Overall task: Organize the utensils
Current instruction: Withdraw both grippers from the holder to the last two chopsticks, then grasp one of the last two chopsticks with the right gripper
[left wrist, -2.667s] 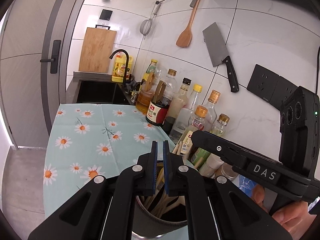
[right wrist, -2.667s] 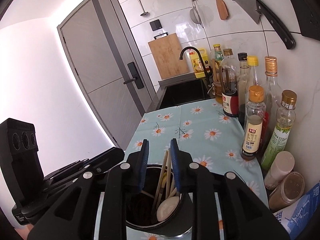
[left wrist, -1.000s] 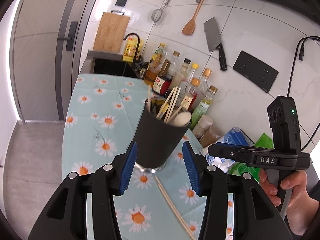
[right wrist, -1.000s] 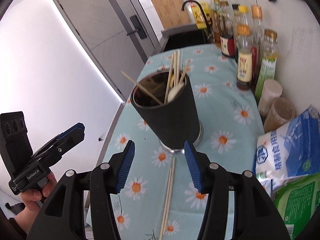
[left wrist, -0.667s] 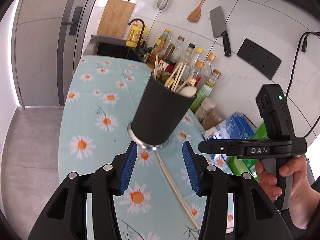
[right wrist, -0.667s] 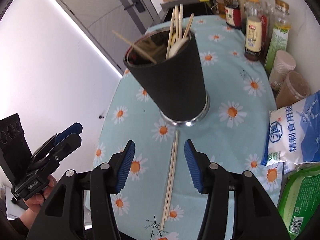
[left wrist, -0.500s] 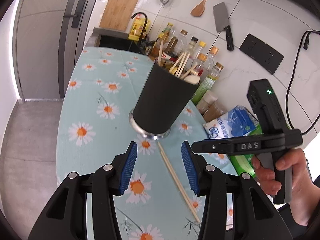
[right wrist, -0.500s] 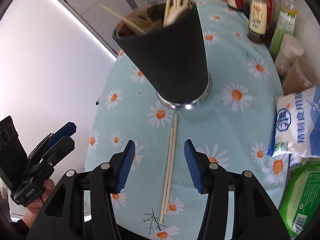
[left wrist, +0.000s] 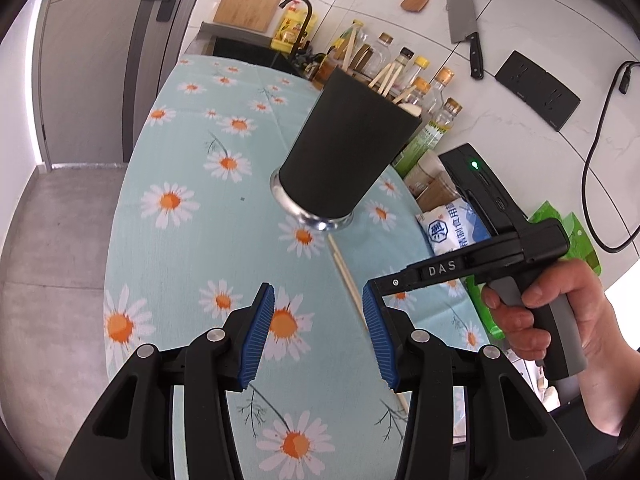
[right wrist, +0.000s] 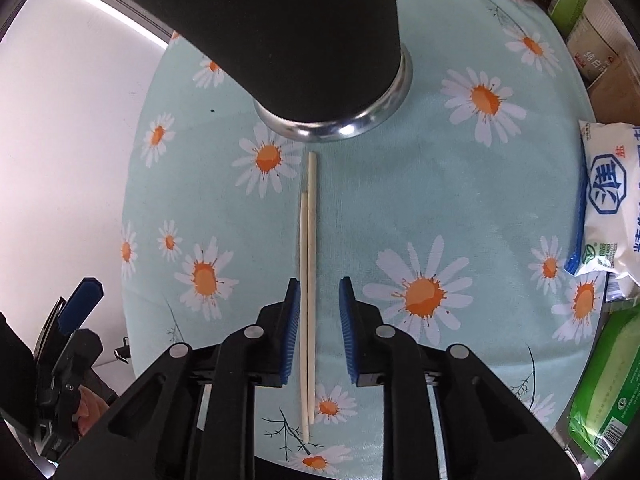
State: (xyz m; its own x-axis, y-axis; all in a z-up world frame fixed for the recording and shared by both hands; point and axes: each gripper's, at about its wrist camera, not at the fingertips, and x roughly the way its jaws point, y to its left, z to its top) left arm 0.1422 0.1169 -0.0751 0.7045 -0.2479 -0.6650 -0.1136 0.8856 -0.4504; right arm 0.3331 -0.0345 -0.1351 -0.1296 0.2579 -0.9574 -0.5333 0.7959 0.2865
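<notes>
A pair of pale wooden chopsticks (right wrist: 308, 264) lies side by side on the daisy tablecloth (right wrist: 400, 184), in front of a black utensil cup (right wrist: 288, 32) with a metal base. My right gripper (right wrist: 319, 312) is open and low over the cloth, its blue pads either side of the chopsticks. In the left wrist view the cup (left wrist: 344, 156) holds several chopsticks and a spoon, and the loose chopsticks (left wrist: 348, 276) run from its base. My left gripper (left wrist: 318, 336) is open and empty, held above the cloth. The right gripper (left wrist: 378, 292) shows there.
Sauce and oil bottles (left wrist: 416, 76) line the tiled wall behind the cup. A white salt bag (right wrist: 612, 200) and a green packet (right wrist: 604, 384) lie at the right. A sink (left wrist: 244, 48), cutting board and hanging cleaver are further back. The table's left edge drops to the floor.
Both grippers have pulled back from the cup and opened. The right gripper has dropped low over the loose chopsticks and narrowed around them. The left gripper has stayed high.
</notes>
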